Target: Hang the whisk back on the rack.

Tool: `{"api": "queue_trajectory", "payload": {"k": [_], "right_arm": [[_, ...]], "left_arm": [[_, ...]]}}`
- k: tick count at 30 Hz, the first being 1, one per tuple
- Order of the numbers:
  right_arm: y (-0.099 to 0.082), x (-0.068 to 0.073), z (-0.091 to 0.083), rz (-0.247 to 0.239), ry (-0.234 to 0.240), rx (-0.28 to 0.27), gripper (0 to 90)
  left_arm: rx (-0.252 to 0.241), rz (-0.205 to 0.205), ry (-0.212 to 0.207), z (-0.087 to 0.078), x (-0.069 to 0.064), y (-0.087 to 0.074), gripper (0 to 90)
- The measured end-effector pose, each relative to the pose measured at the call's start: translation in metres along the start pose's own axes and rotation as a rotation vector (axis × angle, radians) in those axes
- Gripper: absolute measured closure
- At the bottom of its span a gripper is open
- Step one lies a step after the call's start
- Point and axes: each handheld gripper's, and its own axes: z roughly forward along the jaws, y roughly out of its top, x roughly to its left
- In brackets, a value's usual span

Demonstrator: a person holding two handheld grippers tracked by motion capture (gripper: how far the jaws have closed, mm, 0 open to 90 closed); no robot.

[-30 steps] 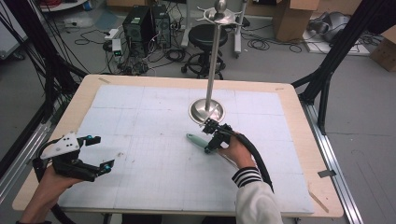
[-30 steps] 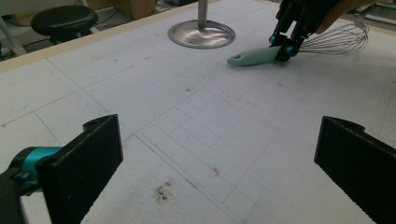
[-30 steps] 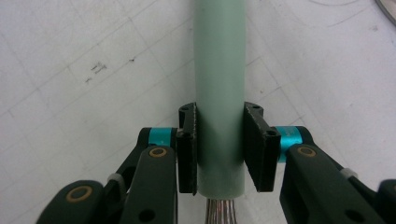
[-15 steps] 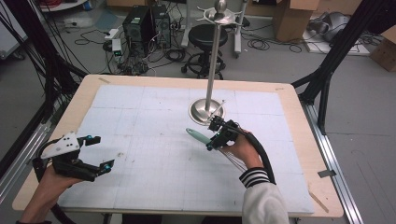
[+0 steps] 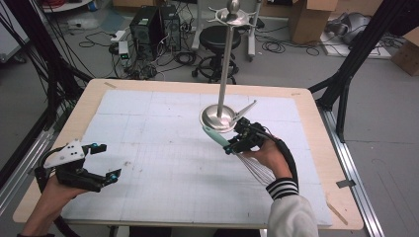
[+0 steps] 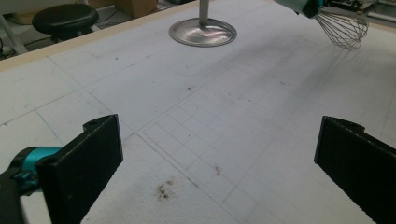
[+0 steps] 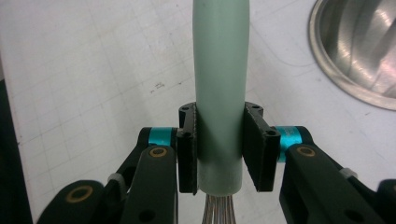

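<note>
The right gripper is clamped on the pale green handle of a whisk, just beside the near rim of the round metal base of a stand that rises on a thin pole from the middle of the worktop. In the right gripper view the handle runs straight up between the two black jaws, which press it from both sides, and the wire loops leave its lower end at the bottom of the frame; the shiny base sits at upper right. In the high view the handle tip points up and left toward the base, while the wires trail back under the person's right hand, whose sleeve has a black-and-white striped cuff. The whisk appears held clear of the white gridded mat, though contact under the hand cannot be judged. The left gripper is held low over the near left part of the worktop, well apart from the stand, jaws spread wide with nothing between them; the left gripper view shows the two black jaws at either side with bare, lightly stained mat between. That view also picks up the stand base and the whisk wires at far top. A black stool and computer cases stand on the floor beyond the worktop.
</note>
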Motion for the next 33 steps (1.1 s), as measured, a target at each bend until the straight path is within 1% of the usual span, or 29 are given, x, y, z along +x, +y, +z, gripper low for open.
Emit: {"api": "queue_trajectory", "payload": {"k": [2, 3, 5, 6, 7, 8, 9, 13, 16, 18, 20, 24, 26, 27, 28, 29, 30, 32, 33], "right_arm": [[-0.001, -0.001, -0.006, 0.005, -0.006, -0.011, 69.2], [-0.002, -0.002, -0.012, -0.003, -0.004, -0.026, 69.2], [-0.002, -0.002, -0.019, -0.007, -0.015, -0.029, 69.2], [-0.002, -0.002, -0.019, -0.007, -0.015, -0.029, 69.2], [-0.002, -0.002, -0.025, -0.014, -0.031, -0.039, 69.3], [-0.002, -0.002, -0.025, -0.014, -0.031, -0.039, 69.3], [-0.002, -0.002, -0.032, -0.006, -0.036, -0.048, 69.3], [-0.002, -0.001, -0.043, -0.013, -0.045, -0.069, 69.4], [-0.002, -0.001, -0.049, -0.018, -0.055, -0.089, 69.5], [-0.002, -0.001, -0.051, -0.014, -0.052, -0.094, 69.5], [-0.003, -0.002, -0.055, -0.013, -0.050, -0.118, 69.5], [-0.004, -0.002, -0.059, -0.011, -0.053, -0.137, 69.5], [-0.005, -0.003, -0.065, -0.009, -0.047, -0.166, 69.5], [-0.005, -0.003, -0.065, -0.009, -0.047, -0.166, 69.5], [-0.006, -0.004, -0.070, -0.001, -0.047, -0.181, 69.6], [-0.006, -0.004, -0.070, -0.001, -0.047, -0.181, 69.6], [-0.006, -0.005, -0.075, -0.006, -0.052, -0.199, 69.5], [-0.006, -0.006, -0.081, -0.001, -0.058, -0.214, 69.5], [-0.006, -0.006, -0.084, -0.007, -0.060, -0.222, 69.5]], "left_arm": [[-0.001, 0.001, 0.000, 0.000, 0.000, 0.000, 1.7], [-0.001, 0.001, -0.001, 0.000, 0.000, 0.000, 1.7], [0.000, 0.001, 0.000, 0.000, 0.000, 0.000, 1.7], [0.000, 0.001, 0.000, 0.000, 0.000, 0.000, 1.7], [0.000, 0.001, 0.000, 0.000, 0.000, 0.000, 1.7], [0.001, 0.002, 0.001, 0.000, 0.000, 0.000, 1.7], [0.001, 0.002, 0.000, 0.000, 0.000, 0.000, 1.7], [0.002, 0.002, 0.001, 0.000, 0.000, 0.000, 1.7], [0.001, 0.003, 0.001, 0.000, 0.000, 0.000, 1.7], [0.002, 0.003, 0.001, 0.000, -0.001, 0.000, 1.7], [0.005, 0.003, 0.001, 0.000, -0.001, 0.000, 1.7], [0.004, 0.003, 0.001, 0.000, -0.001, 0.000, 1.7], [0.003, 0.004, 0.002, 0.000, -0.001, 0.000, 1.7], [0.003, 0.004, 0.002, 0.000, -0.001, 0.000, 1.7], [0.003, 0.004, 0.001, 0.000, 0.000, 0.000, 1.7], [0.003, 0.003, 0.002, 0.000, 0.000, 0.000, 1.7], [0.004, 0.003, 0.000, 0.000, 0.000, 0.000, 1.7], [0.005, 0.003, 0.001, 0.000, 0.000, 0.000, 1.7], [0.005, 0.003, 0.002, 0.000, -0.001, 0.000, 1.7]]}}
